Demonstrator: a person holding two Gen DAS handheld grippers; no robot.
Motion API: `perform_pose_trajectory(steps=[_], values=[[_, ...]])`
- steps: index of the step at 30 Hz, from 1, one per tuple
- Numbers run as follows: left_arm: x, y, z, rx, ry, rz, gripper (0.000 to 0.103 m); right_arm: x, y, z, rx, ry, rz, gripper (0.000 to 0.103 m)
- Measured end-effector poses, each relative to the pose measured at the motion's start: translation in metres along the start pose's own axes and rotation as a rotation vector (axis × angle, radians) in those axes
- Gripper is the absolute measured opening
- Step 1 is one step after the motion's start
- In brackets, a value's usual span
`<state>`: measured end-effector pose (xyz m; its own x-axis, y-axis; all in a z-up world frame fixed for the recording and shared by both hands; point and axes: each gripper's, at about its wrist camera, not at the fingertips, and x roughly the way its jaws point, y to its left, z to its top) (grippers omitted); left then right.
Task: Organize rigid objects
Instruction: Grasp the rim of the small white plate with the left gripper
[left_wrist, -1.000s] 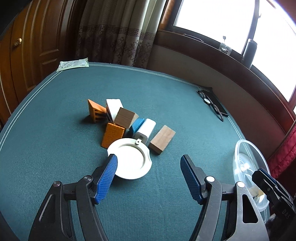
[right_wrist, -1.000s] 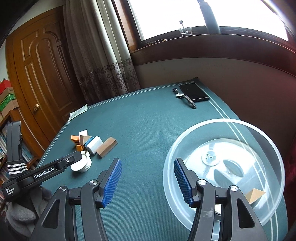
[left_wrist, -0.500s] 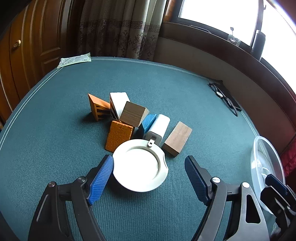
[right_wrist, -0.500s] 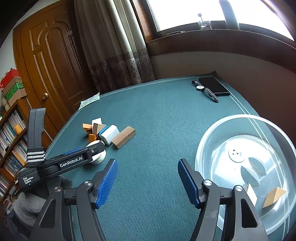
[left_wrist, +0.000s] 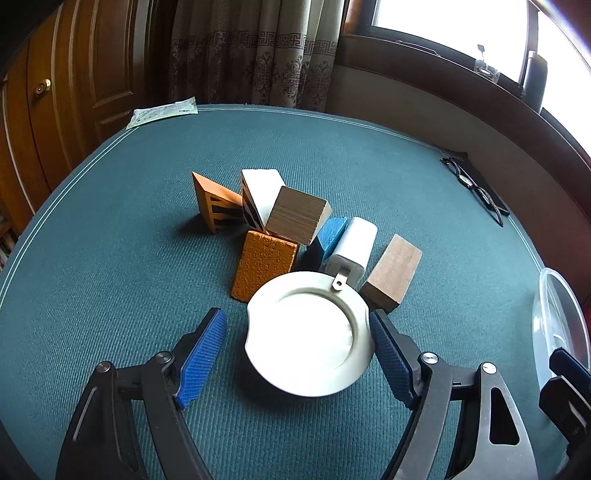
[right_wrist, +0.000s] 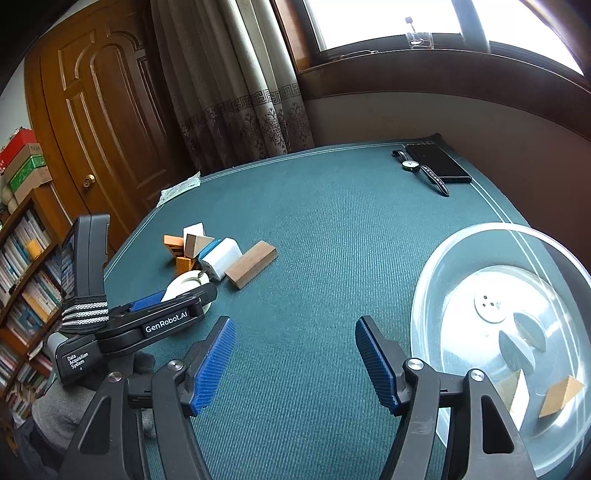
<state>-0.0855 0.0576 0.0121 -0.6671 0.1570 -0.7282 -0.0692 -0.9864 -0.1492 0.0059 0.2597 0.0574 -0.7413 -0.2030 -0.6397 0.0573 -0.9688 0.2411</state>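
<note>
A white round dish (left_wrist: 310, 332) lies on the green table (left_wrist: 110, 258) in front of a pile of blocks. The pile holds an orange wedge (left_wrist: 210, 203), a white block (left_wrist: 262, 192), a brown block (left_wrist: 299, 218), a rough orange block (left_wrist: 264, 262), a blue block (left_wrist: 332, 232), a white plug-like block (left_wrist: 352, 247) and a wooden block (left_wrist: 393, 273). My left gripper (left_wrist: 295, 317) straddles the dish and its jaws are closing. The right pad is at the rim; the left pad stands clear. My right gripper (right_wrist: 295, 325) is open over bare cloth, left of the clear bowl (right_wrist: 498, 236).
The clear bowl holds a tan wedge (right_wrist: 561, 397) and pale pieces. A phone (right_wrist: 437, 164) and a watch (right_wrist: 410, 165) lie at the far right edge, with a paper slip (left_wrist: 162, 110) at the far left. A bookshelf (right_wrist: 26, 258) stands beyond the table's left edge.
My left gripper came forward and down, so the white dish now sits between its fingers. My right gripper swung left, away from the clear bowl, and its jaws widened.
</note>
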Motion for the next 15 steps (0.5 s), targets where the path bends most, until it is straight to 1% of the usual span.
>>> perform_pose_trajectory(steps=[1,2,7,11,15], values=[[-0.001,0.0,0.0,0.001,-0.003,-0.011,0.071,0.002,0.001,0.001,0.0,0.006,0.001,0.071],[-0.002,0.0,-0.001,0.004,-0.004,-0.021,0.062,0.004,0.001,0.001,0.0,0.012,0.004,0.071],[-0.008,0.003,-0.005,0.003,-0.006,-0.043,0.063,0.017,0.002,0.006,-0.002,0.046,0.012,0.071],[-0.019,0.007,-0.01,0.007,-0.024,-0.043,0.063,0.029,0.007,0.011,-0.02,0.063,0.01,0.071],[-0.028,0.015,-0.018,0.002,-0.022,-0.044,0.063,0.043,0.013,0.017,-0.036,0.086,0.018,0.071]])
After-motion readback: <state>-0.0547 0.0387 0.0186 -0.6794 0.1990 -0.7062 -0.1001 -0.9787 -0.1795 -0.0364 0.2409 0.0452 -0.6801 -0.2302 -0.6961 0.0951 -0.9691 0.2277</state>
